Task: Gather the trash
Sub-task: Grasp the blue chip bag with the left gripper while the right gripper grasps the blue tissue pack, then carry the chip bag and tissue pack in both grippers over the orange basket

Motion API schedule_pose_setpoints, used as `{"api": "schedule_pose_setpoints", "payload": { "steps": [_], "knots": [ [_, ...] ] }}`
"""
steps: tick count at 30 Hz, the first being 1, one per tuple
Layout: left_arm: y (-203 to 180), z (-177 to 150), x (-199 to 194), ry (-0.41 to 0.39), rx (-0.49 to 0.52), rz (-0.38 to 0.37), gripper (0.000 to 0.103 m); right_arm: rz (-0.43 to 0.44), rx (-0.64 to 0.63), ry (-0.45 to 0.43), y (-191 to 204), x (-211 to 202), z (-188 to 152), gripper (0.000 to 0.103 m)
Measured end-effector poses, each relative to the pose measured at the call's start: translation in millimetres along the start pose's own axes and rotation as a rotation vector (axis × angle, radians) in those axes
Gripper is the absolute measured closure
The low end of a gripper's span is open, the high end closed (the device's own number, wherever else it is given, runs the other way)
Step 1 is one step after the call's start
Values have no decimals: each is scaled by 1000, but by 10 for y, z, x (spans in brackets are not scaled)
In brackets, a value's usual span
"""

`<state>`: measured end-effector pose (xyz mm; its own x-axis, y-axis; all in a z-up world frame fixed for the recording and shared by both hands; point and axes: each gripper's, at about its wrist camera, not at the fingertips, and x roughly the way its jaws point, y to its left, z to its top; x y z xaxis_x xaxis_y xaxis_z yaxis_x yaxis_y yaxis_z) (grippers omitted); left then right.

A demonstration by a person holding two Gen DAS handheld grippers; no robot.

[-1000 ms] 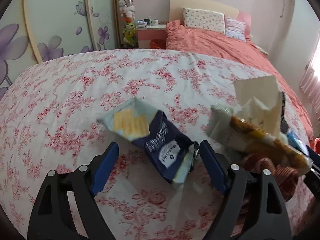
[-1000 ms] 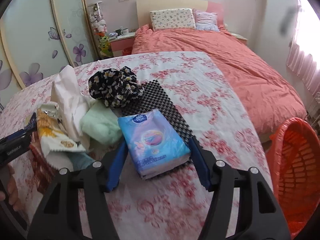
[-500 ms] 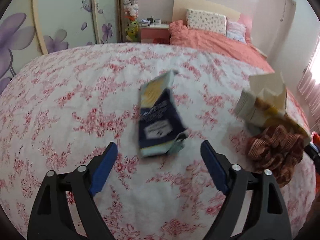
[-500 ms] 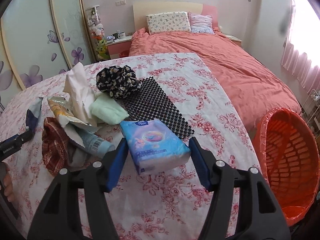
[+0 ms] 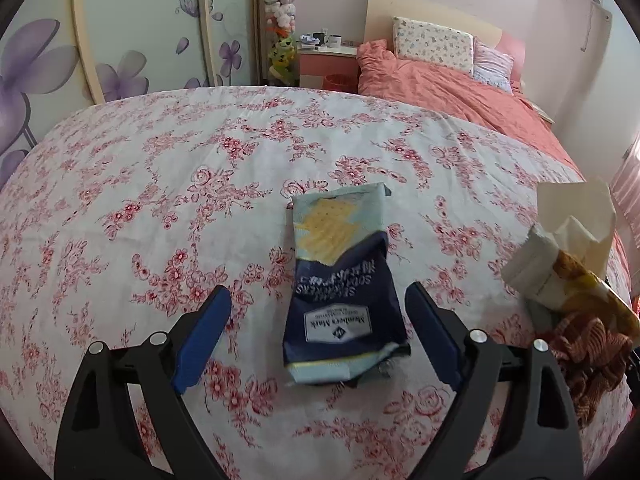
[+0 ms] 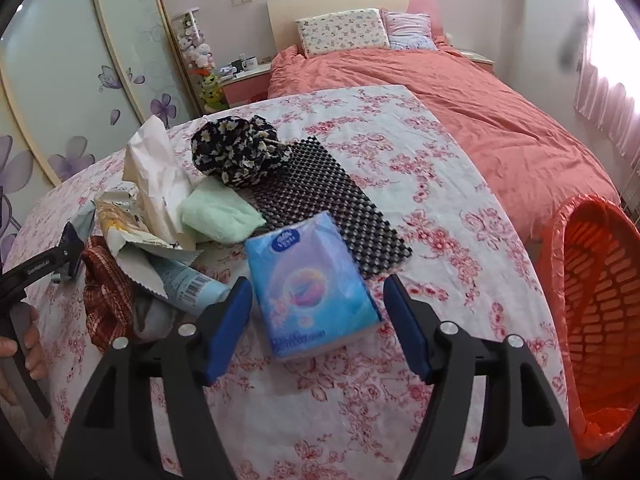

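Note:
A navy and pale-blue cracker wrapper [image 5: 340,292] lies flat on the floral tablecloth [image 5: 160,184]. My left gripper [image 5: 318,330] is open, its blue fingers on either side of the wrapper's near end. A blue tissue pack [image 6: 310,284] lies on the cloth in the right wrist view. My right gripper [image 6: 318,320] is open, its fingers straddling the pack's near end. A yellow snack wrapper [image 6: 124,228], crumpled white paper [image 6: 156,176] and a light-blue tube [image 6: 188,284] lie in a pile at the left.
An orange mesh trash basket [image 6: 596,312] stands off the table's right edge. A black mesh mat [image 6: 320,208], a green cloth [image 6: 218,216], a black floral scrunchie [image 6: 236,152] and a red-brown plaid cloth [image 6: 106,300] lie on the table. A bed stands behind.
The cracker wrapper, tilted in the air near my left gripper a second ago, now lies flat on the cloth. The left gripper swung left. The right gripper pulled back slightly from the tissue pack.

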<state>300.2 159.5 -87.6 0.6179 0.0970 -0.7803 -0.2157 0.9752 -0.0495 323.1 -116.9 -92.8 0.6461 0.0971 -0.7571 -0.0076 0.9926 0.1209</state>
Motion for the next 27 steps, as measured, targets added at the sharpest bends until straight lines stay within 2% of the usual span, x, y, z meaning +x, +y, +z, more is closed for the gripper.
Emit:
{"api": "schedule_pose_setpoints", "payload": {
  "steps": [5,8,11,13,16,27],
  "knots": [
    [16,32,42,6,3,2,21,-28,-23,20,56,71,-2,39],
    [-2,46,66,5,17,10,27,-28,-24,30,64,93,3,45],
    [-34,65,67,0,36,5,40,-28,-37,32,87,79,-15,51],
    [-37,75,65,-4,45,6,54,-19,-36,31,102,51,-27,51],
    [-6,78,33,-6,36,-18,61,-10,-31,22,85,-9,-46,52],
    [-37,56,-269,-43,51,-20,67,11,-7,-45,23,-429,-61,52]
  ]
}}
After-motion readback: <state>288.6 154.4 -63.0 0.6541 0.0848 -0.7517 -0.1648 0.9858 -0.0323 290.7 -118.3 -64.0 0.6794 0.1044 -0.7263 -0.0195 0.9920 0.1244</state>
